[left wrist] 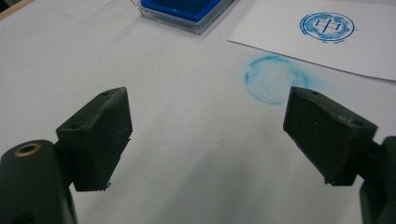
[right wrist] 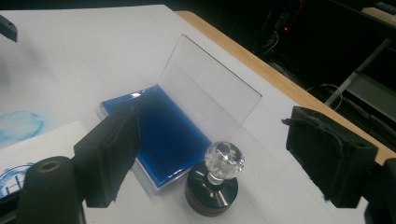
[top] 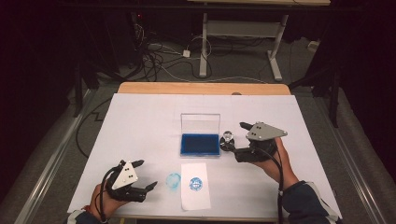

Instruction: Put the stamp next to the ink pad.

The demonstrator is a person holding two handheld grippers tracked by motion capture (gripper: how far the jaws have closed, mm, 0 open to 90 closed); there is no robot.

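Blue ink is the theme on this table: a shallow rectangular ink pad [top: 200,144] sits mid-table in a clear plastic case, with its see-through lid [top: 200,123] standing upright along the far edge. The pad surface looks flat and glossy in the right gripper view.

Just right of the pad stands the stamp [top: 227,140], a squat round black base with a faceted, crystal-looking knob on top. The right gripper [top: 237,138] is spread wide around it, one jaw on the far side and one on the near side, touching nothing as far as I can see. Its jaw pads look like chunky black blocks, the one on the right a bit frayed.

Nearer the person lies a white paper slip [top: 195,185] carrying a crisp round blue stamp print [top: 195,184]. Just left of it, on the white table cover [top: 140,121], there's a smudgy, faint blue ring [top: 173,180].

The left gripper [top: 145,174] sits at the near left, jaws wide apart and empty, pointed toward that smudge. Wooden table edge [top: 203,88] shows at the far side.
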